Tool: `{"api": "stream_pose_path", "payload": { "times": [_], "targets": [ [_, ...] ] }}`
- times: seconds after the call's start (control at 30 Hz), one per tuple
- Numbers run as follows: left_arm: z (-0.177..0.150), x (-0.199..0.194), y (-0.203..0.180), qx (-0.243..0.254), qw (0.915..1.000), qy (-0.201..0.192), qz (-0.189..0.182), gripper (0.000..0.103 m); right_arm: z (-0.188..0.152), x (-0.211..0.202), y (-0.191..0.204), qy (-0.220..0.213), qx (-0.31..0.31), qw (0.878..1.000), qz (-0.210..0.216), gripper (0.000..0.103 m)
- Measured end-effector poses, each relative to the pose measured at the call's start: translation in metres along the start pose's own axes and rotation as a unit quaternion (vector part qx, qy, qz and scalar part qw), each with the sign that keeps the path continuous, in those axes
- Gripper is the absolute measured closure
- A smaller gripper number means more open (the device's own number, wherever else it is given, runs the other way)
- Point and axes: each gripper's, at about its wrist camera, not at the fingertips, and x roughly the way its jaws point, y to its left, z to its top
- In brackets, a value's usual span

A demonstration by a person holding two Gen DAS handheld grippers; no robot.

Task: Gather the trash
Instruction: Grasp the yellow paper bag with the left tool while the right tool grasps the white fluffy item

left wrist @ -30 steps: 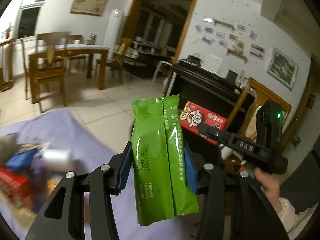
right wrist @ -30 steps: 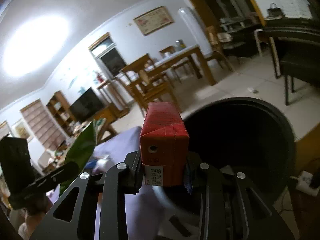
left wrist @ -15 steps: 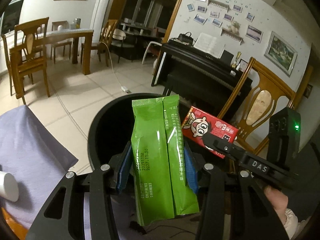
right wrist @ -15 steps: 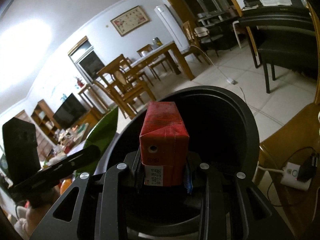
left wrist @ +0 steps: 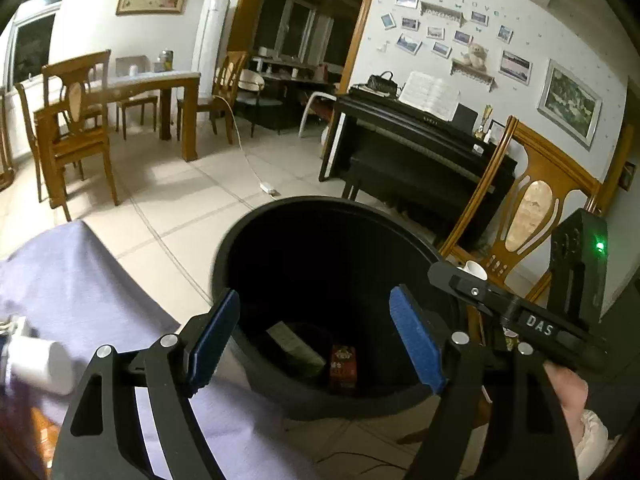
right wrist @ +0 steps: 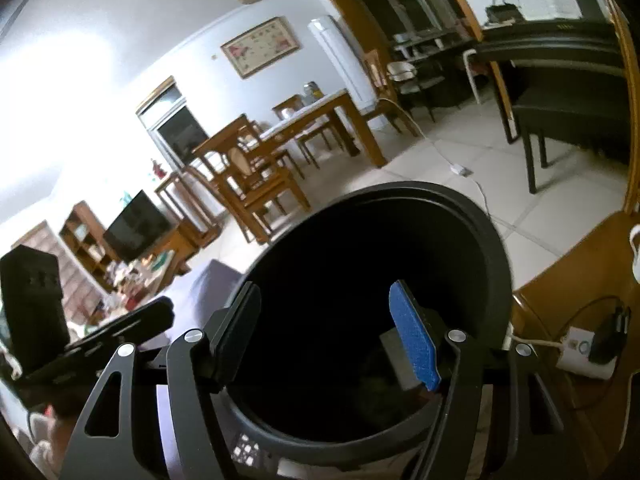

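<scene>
Trash now lies at the bottom of the black bin (left wrist: 256, 240): a green packet (left wrist: 298, 348) beside a red carton (left wrist: 343, 366). Left hand-held gripper (left wrist: 316, 336) and right hand-held gripper (right wrist: 324, 332) hover over its mouth, jaws just spread, nothing between them.

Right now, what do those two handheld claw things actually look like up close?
Each is a black frame with silver rivets and two fingers. The left gripper has ridged blue pads on both fingers. The right gripper shows one blue pad; seen from the left, its body reads "DAS" and has a green light. A pale sleeve shows behind it.
</scene>
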Motion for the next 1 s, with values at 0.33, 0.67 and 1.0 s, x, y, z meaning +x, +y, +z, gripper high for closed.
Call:
{"api": "stream_pose_path", "payload": {
  "times": [0.33, 0.67, 1.0],
  "targets": [
    [-0.02, -0.108, 0.091, -0.065, 0.9936, -0.054, 0.075, 0.018, -0.01, 0.031, 0.116, 0.038, -0.084, 0.995, 0.05, 0.028],
    [-0.076, -0.209, 0.252, -0.184, 0.9564, -0.071, 0.216, 0.018, -0.039, 0.101, 0.304, 0.11, -0.195, 0.962, 0.158, 0.017],
    [-0.058, -0.173, 0.299, -0.139, 0.9607, -0.019, 0.239, 0.018, -0.066, 0.206, 0.435, 0.185, -0.262, 0.931, 0.174, 0.017]
  ]
}}
